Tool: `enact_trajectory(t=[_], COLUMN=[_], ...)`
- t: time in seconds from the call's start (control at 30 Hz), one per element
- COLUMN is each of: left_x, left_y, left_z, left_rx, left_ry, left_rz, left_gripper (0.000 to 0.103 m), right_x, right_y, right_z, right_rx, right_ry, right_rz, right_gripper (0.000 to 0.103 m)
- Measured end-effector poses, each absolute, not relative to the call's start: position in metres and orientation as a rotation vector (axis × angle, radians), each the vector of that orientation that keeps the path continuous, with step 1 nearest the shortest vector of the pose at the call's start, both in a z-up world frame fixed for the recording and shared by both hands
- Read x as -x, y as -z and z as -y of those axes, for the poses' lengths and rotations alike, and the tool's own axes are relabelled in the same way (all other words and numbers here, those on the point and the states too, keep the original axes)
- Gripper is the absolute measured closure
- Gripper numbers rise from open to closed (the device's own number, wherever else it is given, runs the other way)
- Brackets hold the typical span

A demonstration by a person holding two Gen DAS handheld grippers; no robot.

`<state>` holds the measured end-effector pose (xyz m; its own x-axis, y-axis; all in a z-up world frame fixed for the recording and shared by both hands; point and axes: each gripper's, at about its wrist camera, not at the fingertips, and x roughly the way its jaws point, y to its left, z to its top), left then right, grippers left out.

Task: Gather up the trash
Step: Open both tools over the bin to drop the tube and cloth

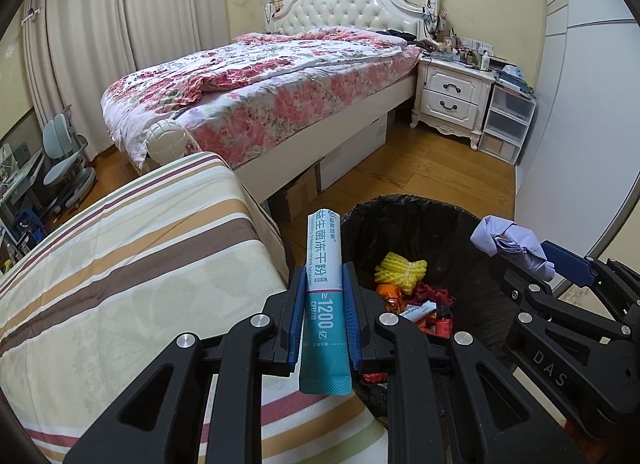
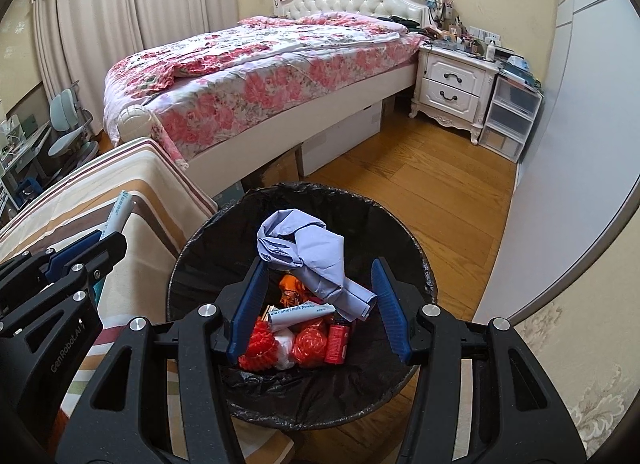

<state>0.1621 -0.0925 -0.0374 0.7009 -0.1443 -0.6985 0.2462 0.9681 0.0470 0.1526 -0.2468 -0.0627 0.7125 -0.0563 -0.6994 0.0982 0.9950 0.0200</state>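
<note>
My left gripper point(image 1: 323, 270) is shut on a teal and white powder sachet point(image 1: 323, 232), which stands upright between the blue pads. It hangs over the edge of a striped cover, just left of the bin. The black-bagged trash bin point(image 2: 200, 248) stands on the floor with a yellow foam net point(image 1: 402, 270), red wrappers and a small sachet point(image 2: 300, 314) inside. My right gripper point(image 2: 319, 264) hovers over the bin's mouth, shut on a crumpled lilac paper point(image 2: 308, 240) that spans both pads. In the right wrist view the left gripper point(image 2: 108, 240) and its sachet point(image 2: 120, 207) sit at the left.
A striped cover point(image 1: 120, 264) fills the left foreground. Behind it is a bed with a floral cover point(image 2: 260, 75), with boxes under it. A white nightstand point(image 2: 452, 83) and plastic drawers point(image 2: 512, 119) stand at the back right. Wooden floor point(image 2: 440, 191) runs to a white cupboard door point(image 2: 560, 143).
</note>
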Motion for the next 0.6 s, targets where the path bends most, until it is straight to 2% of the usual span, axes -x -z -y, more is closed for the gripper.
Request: enact_trajectory(t=[0.6], left_x=[-0.173], left_y=[0.045], left_z=[0.107], left_rx=[-0.162], left_ry=[0.221], left_rz=[-0.765], left_gripper=[0.083], right_x=[-0.169], right_y=[0.071], right_z=[0.261], right_rx=[-0.078], right_ry=[0.116], right_rz=[-0.783], right_gripper=[0.050])
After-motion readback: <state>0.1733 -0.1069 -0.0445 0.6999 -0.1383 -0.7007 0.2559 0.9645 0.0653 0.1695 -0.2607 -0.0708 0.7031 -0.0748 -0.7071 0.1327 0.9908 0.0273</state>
